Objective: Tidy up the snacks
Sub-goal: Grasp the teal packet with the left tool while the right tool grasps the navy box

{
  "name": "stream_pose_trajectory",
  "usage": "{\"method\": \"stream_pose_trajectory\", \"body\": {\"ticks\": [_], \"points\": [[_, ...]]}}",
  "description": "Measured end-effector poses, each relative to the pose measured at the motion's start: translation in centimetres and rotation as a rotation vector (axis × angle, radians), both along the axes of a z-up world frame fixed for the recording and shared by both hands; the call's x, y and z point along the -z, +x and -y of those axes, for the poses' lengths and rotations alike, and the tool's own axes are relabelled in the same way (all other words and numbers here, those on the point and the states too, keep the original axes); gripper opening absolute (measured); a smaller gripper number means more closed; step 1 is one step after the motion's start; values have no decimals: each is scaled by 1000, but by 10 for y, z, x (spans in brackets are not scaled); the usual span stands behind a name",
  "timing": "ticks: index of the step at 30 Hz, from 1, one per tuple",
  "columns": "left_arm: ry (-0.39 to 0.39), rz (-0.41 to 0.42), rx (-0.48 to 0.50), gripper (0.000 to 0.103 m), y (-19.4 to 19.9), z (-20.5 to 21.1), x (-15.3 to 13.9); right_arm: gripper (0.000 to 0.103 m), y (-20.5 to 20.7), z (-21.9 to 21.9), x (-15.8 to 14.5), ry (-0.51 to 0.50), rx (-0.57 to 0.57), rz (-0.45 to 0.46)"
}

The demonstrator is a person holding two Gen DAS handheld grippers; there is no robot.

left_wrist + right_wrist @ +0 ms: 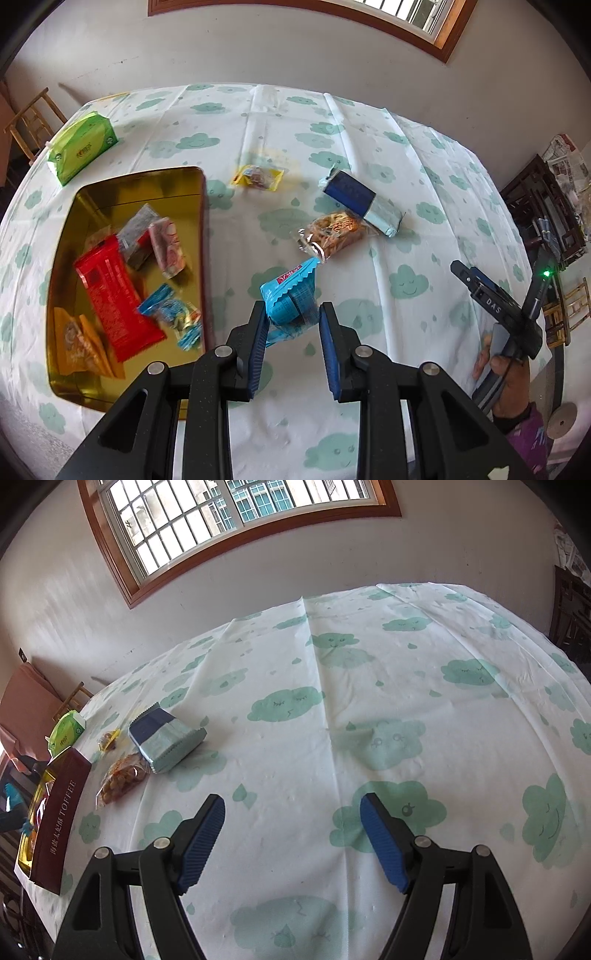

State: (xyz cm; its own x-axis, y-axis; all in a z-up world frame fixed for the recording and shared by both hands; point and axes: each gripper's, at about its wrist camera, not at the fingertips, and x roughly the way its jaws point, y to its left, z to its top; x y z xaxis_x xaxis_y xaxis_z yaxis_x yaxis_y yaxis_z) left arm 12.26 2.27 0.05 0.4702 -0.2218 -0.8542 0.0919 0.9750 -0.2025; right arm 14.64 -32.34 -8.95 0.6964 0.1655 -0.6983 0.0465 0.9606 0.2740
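Left wrist view: the left gripper (293, 321) holds a light blue snack packet (291, 299) between its blue pads, the packet lifted just right of the gold tin (147, 181).
Right wrist view: the right gripper (293, 834) hangs wide apart with nothing in it, over a bare stretch of cloud-print worktop (369, 672).
Step in hand: by my reckoning, carrying the packet left and over the tin's rim.
Doing it well: clear the near edge before letting go, and aim for the bare gold floor at the far end so it doesn't pile onto the red pack (114, 295).
Grip: the pads seem to pinch only the packet's lower part, so a slow swing looks safer.
In the tin: about six packets, though blur makes the count unsure.
Loose on the worktop: three, namely a small yellow packet (258, 177), a clear bag of fried snacks (332, 232) and a dark blue and pale pack (362, 203), the last two touching.
Other things: one green tissue pack (83, 149) beyond the tin.
Tin's side: reads TOFFEE in the right view.
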Motion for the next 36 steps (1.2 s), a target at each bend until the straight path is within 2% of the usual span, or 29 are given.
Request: {"method": "stream_pose_trajectory", "body": {"ticks": [2,4,6,9,12,18,20,22,24,26,28,29,31,34,36], "points": [[2,5,5,25,-4,-4,-2,78,0,0,0,-2,0,2],[3,12,5,25,-7,-9,-5,77,3,-2,-3,42,-33,17],[5,18,10,25,-8,-12,-7,75,17,-15,-13,75,-99,10],[-1,25,6,25,-8,-15,-9,75,40,-47,-40,51,-231,46],[-7,28,3,25,-7,-19,-9,75,80,-87,-51,10,-377,-16],[-19,15,1,25,2,-21,-4,75,127,-143,-35,-107,-499,-114],[-20,13,4,25,6,-22,-3,75,140,-155,-27,-145,-505,-142],[-17,14,5,25,8,-22,-2,77,152,-161,-19,-121,-529,-178],[-17,14,5,25,11,-22,-1,77,159,-166,-10,-146,-529,-207],[-17,11,4,25,13,-23,1,76,163,-167,-8,-169,-523,-195],[-20,7,3,25,16,-23,3,70,168,-162,-8,-154,-502,-211],[-20,5,2,25,17,-24,4,59,169,-160,-9,-160,-501,-215],[-25,2,-1,25,18,-25,5,54,171,-154,-8,-181,-490,-223],[-21,7,-2,25,18,-26,5,54,165,-138,-8,-161,-470,-236],[-18,8,-3,26,17,-26,5,54,153,-130,-7,-203,-466,-225]]}}
